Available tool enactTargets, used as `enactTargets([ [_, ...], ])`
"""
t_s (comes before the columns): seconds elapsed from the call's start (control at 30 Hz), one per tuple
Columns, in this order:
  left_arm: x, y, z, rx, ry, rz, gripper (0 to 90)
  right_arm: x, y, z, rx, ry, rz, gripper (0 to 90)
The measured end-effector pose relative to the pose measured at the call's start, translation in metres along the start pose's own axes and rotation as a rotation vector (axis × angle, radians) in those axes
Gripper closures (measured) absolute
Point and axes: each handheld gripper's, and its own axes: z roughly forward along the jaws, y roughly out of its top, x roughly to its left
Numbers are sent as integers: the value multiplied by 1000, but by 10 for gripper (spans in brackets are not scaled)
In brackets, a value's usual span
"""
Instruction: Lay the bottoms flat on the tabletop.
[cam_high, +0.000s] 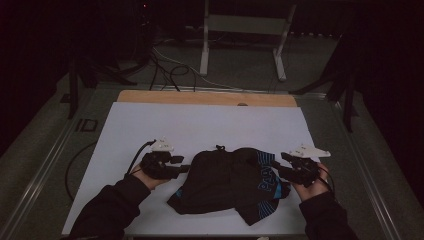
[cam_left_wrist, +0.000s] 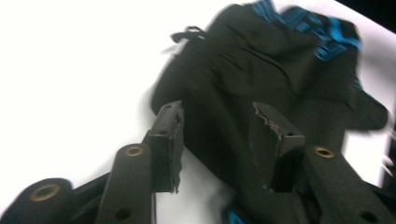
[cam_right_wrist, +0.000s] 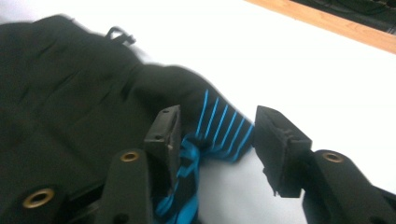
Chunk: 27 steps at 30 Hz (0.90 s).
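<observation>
Two grippers sit low in my high view, one on each side of a dark garment. At the lower left, my left gripper (cam_high: 186, 168) lies in the person's left hand (cam_high: 145, 176), a cable trailing from it toward the left edge and a grey plate on top. Its fingers (cam_left_wrist: 168, 140) stand apart; in the left gripper view the black cloth lies behind and between them, but the pads are not pressing on it. At lower centre lies the black garment with blue trim (cam_high: 230, 180), crumpled on the white tabletop (cam_high: 200, 125), with a small cord loop at its top edge and blue lettering and stripes toward its right side. At the lower right, my right gripper (cam_high: 278, 166) rests in the person's right hand (cam_high: 312, 186), just beside the garment's blue-striped edge. Its fingers (cam_right_wrist: 166, 135) are also apart; in the right gripper view the striped trim shows in the gap between them, and neither pad clamps it. A wooden strip (cam_high: 205, 97) borders the tabletop's far side.
</observation>
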Motion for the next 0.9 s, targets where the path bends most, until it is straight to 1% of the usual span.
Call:
enactTargets([
  [0.07,6,2,9,1,16,-41,566,-3,2,12,3,-4,6,499],
  [0.13,12,3,18,8,32,-80,567,-7,2,24,21,-12,22,493],
  [0.23,20,3,32,23,23,-147,566,-13,-1,38,49,-13,49,485],
  [0.27,22,3,35,28,16,-160,561,-15,-3,43,54,-18,63,481],
  [0.3,24,2,40,33,10,-182,560,-17,-5,45,61,-19,65,476],
  [0.37,29,2,48,46,12,-209,556,-20,-10,52,81,-29,79,471],
  [0.43,34,0,57,55,3,-251,556,-24,-15,58,103,-31,104,465],
  [0.53,38,-3,67,72,9,-279,557,-29,-21,67,128,-24,148,464],
  [0.57,39,-4,70,80,3,-287,559,-30,-22,70,136,-24,148,464],
  [0.63,40,-5,76,94,-2,-292,559,-32,-24,74,148,-15,164,464],
  [0.7,39,-7,83,122,-2,-282,560,-32,-24,78,156,-20,161,474],
  [0.73,36,-9,87,131,11,-269,560,-32,-24,79,161,-19,164,474],
  [0.8,33,-9,87,136,34,-240,578,-31,-24,81,168,-28,157,487],
  [0.87,29,-9,87,143,65,-197,596,-30,-24,84,175,-29,153,494],
  [0.9,27,-9,88,144,83,-179,615,-30,-24,84,179,-33,153,514],
])
